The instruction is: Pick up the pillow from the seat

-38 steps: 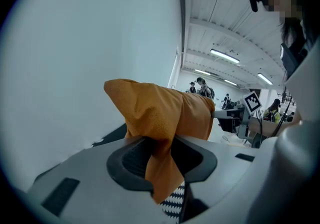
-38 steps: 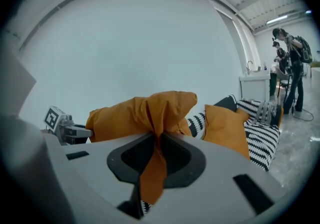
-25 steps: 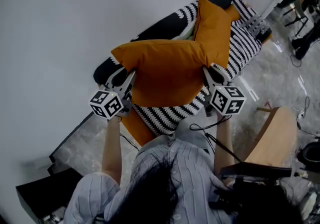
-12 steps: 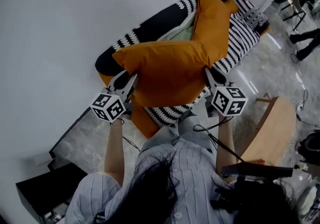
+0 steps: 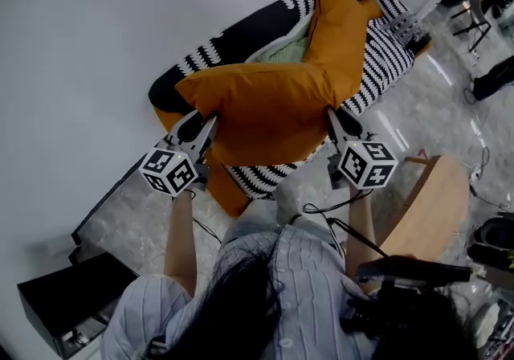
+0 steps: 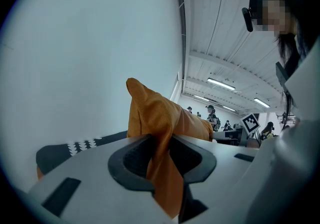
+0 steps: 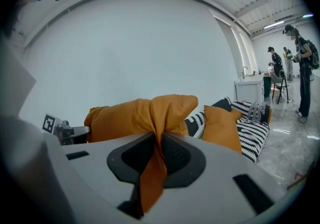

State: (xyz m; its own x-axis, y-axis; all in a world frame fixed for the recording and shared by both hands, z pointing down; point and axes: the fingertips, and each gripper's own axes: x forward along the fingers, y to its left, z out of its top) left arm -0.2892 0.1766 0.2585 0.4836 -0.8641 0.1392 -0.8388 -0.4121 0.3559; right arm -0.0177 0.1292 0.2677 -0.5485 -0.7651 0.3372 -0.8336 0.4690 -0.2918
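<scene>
While the left gripper (image 5: pixel 206 122) and right gripper (image 5: pixel 330 115) each clamp a fabric corner of the orange pillow (image 5: pixel 265 109), held above the striped sofa (image 5: pixel 384 57) at its front edge, raise both evenly so neither pinch slips.

Orange pillow (image 5: pixel 265 113) aloft, roughly level, seemingly clear of striped seat (image 5: pixel 389 57), both end corners pinched.

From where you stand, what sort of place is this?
Probably a large open workshop or lab hall, not a home: strip lights on a bare ceiling, people standing at the far end, a striped sofa against a plain white wall.
</scene>
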